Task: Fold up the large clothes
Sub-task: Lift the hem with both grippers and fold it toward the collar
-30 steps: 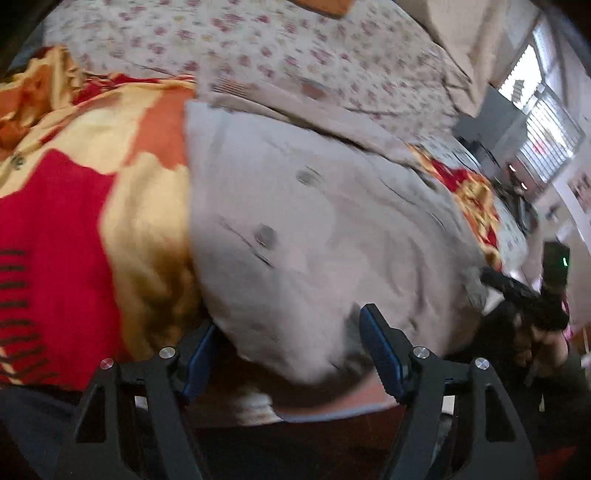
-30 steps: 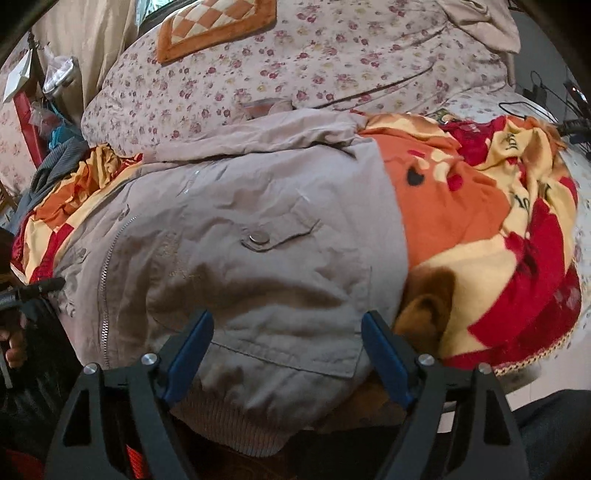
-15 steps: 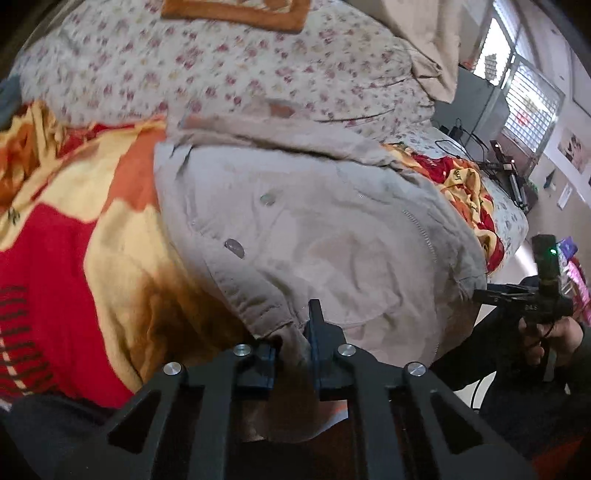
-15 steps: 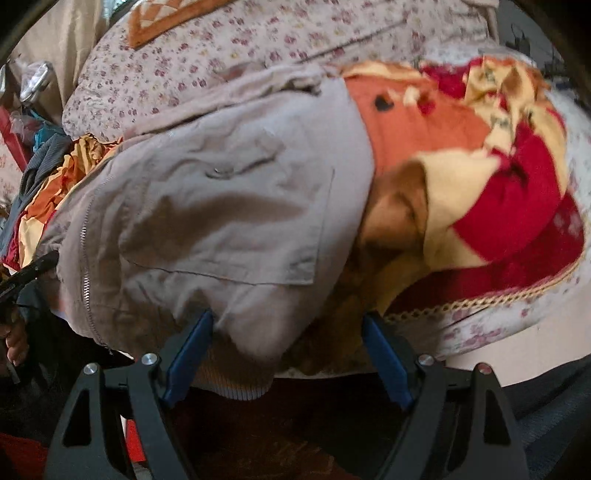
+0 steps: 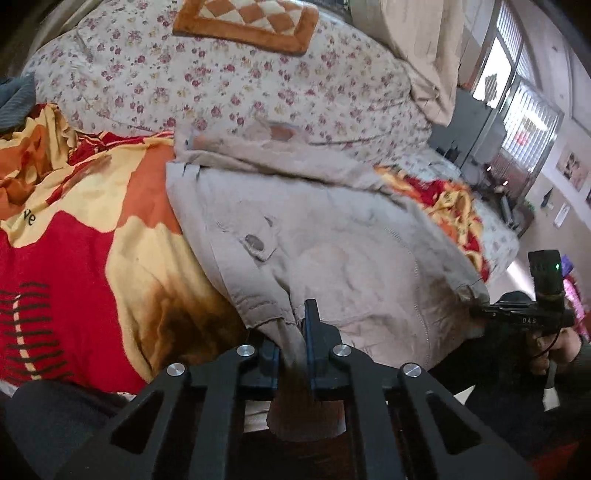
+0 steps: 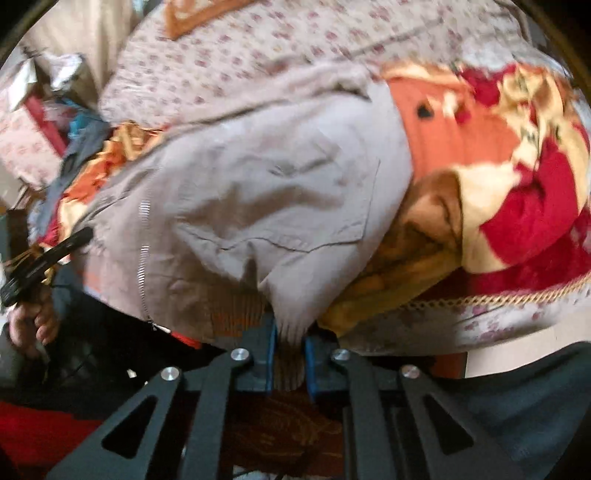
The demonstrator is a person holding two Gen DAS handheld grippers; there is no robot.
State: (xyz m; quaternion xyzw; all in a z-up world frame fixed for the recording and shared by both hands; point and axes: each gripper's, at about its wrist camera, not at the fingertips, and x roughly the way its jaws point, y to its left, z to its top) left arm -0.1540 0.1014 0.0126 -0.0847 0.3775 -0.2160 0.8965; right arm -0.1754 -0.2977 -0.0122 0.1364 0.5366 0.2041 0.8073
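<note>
Both grippers, open before, now pinch jacket (image 5: 332,251) ribbed hem.

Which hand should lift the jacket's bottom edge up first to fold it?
Probably the left. The left gripper is already shut tight on the jacket hem. The right gripper is only now closing on its ribbed corner.

A red, orange and yellow fleece blanket (image 5: 85,236) covers the near bed. Beyond lies a floral quilt (image 5: 229,81), an orange checkered cushion (image 5: 247,22) at its far edge. Barred windows (image 5: 524,107) stand far right.
</note>
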